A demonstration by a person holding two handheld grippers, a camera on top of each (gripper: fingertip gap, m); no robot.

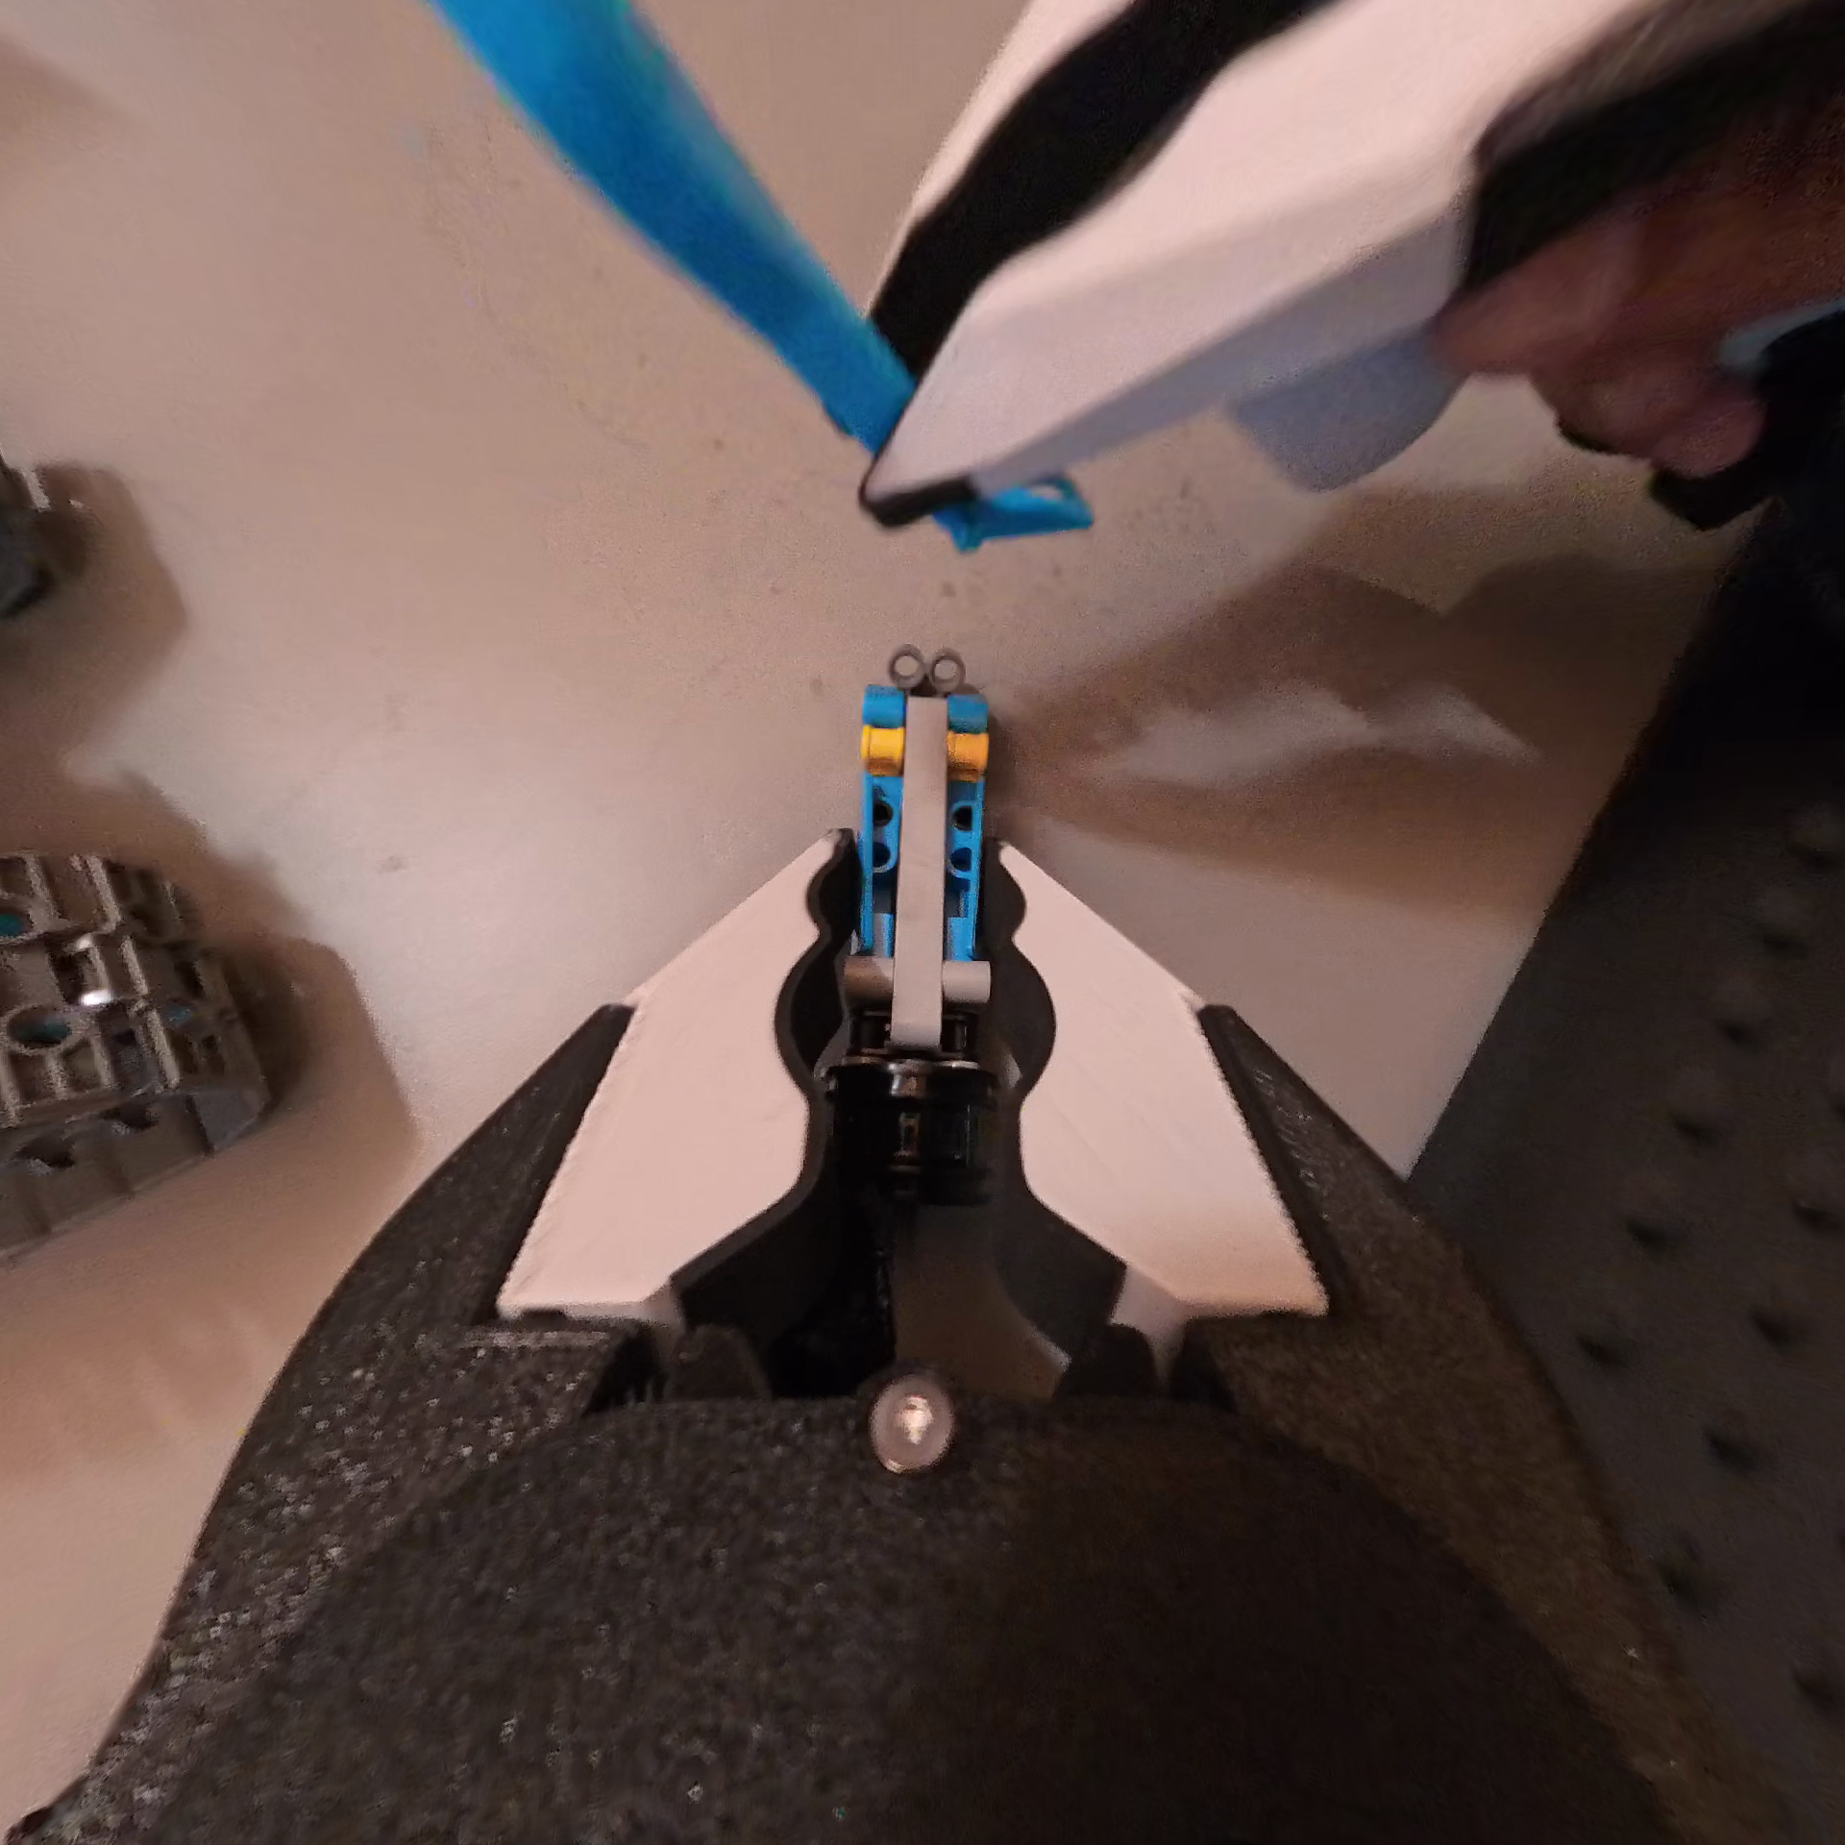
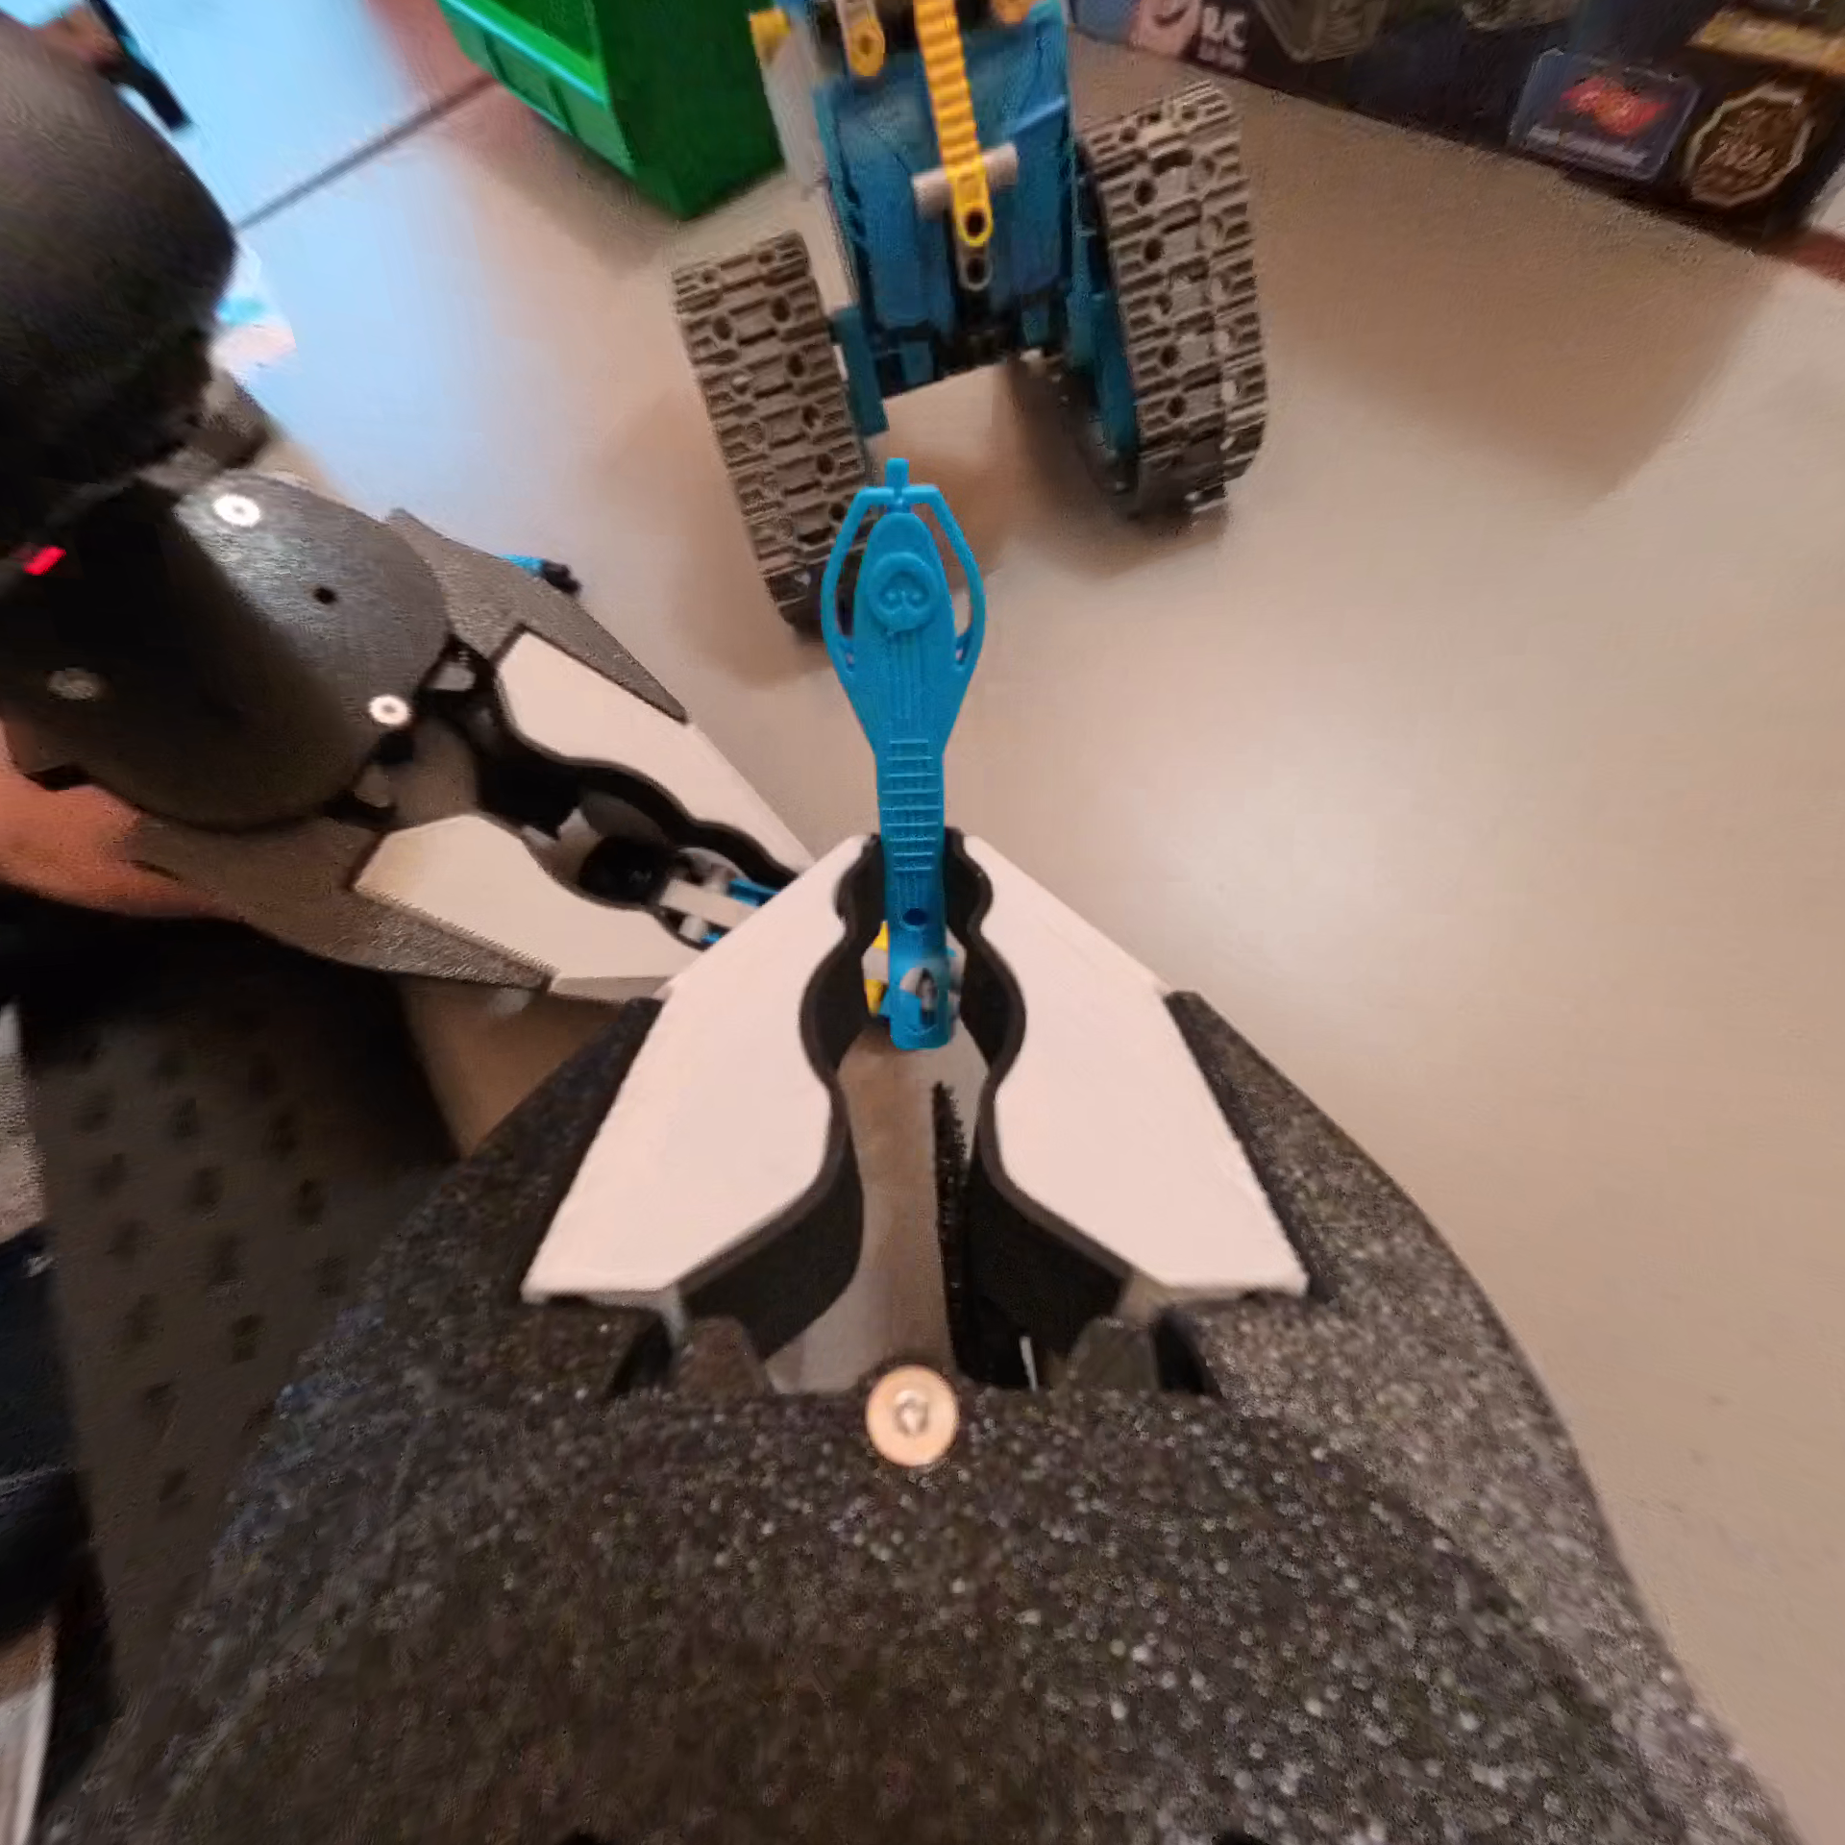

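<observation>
Tongs both clamped: my left gripper (image 1: 923, 859) pinches the small blue-and-grey brick assembly (image 1: 923, 819) above the beige tabletop (image 1: 399, 499), my right gripper (image 2: 907, 849) the blue separator tool (image 2: 904, 639), so I'd keep both grips square.

Colours here: both grippers are speckled black plastic with white fingers (image 1: 689, 1088) edged in black padding. The left gripper (image 1: 923, 859) has a little brick assembly (image 1: 923, 829) in it that's bright blue with two yellow bits near the top, a light grey strip down the middle and a black round part at the bottom. The right gripper (image 2: 904, 859) has a blue plastic tool (image 2: 904, 659), all one shade. The tracked toy vehicle (image 2: 958, 250) is blue-bodied with grey treads and a yellow toothed bar up front. Green bin (image 2: 619, 80) behind it. The surface (image 2: 1398, 799) is plain beige, with a dark grey dotted mat (image 1: 1697, 1198) along one edge.
</observation>
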